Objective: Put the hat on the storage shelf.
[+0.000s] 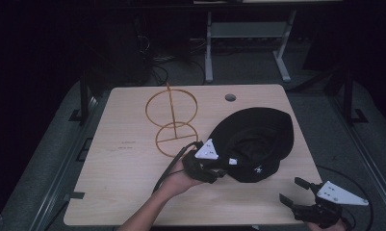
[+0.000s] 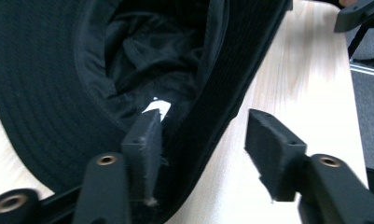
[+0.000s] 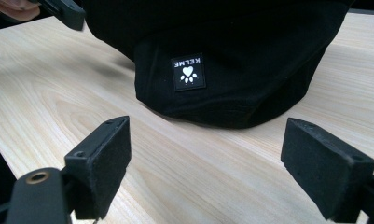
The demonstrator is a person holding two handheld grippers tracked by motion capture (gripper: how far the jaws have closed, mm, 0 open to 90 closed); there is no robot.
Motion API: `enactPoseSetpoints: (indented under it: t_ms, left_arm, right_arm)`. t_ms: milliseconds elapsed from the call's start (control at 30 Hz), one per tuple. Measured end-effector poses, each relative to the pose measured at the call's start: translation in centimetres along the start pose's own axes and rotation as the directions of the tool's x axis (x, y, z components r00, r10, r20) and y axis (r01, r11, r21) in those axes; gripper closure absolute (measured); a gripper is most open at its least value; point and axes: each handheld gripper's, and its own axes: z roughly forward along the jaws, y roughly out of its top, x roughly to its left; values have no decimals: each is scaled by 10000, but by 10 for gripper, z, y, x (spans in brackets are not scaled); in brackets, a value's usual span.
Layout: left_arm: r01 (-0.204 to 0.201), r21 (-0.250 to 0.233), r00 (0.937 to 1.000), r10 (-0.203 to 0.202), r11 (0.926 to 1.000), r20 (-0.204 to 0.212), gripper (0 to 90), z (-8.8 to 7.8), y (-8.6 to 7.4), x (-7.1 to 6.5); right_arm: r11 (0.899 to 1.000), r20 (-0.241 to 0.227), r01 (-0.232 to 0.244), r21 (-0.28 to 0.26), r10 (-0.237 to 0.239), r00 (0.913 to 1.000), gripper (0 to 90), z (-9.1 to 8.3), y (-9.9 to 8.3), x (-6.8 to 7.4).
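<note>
A black bucket hat [image 1: 258, 134] lies crown down on the wooden table [image 1: 128, 163], right of centre. My left gripper [image 1: 225, 166] is at the hat's near-left rim. In the left gripper view one jaw is inside the hat [image 2: 45, 93] beside a white tag [image 2: 156, 107]. The other jaw hangs over bare table, so the hat's wall stands between the jaws with a gap on the outer side. This gripper [image 2: 205, 128] is open. My right gripper [image 1: 292, 190] rests open at the table's near right corner, facing the hat [image 3: 231, 56] and its paw label [image 3: 188, 71], apart from it.
A gold wire stand [image 1: 171, 120] of two rings on a post stands left of the hat at the table's middle back. A round cable hole [image 1: 230, 97] sits near the far edge. A black cable [image 1: 169, 168] trails from the left gripper. A dark floor surrounds the table.
</note>
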Motion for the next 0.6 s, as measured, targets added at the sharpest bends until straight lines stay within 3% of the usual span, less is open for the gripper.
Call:
enactPoseSetpoints:
  t_ms: [133,267,333,600]
  left_arm:
    - [-139,149,9998,136,9998,171,574,5,2,1]
    - [-360,81,9989,357,9993,305,741,8,4,1]
    - [-561,101,9979,558,9984,320,763,9,5,0]
    - [-472,-422,9944,509,9980,929,848,6,8,-4]
  right_arm:
    - [10000,5,-53,60,53,10000,157,0,-1,-1]
    - [10000,61,-71,-16,71,10000,156,-1,-1,-2]
    - [10000,81,-56,-29,56,10000,156,-1,-1,-3]
    - [9999,278,-96,-66,98,9996,157,-2,-1,-3]
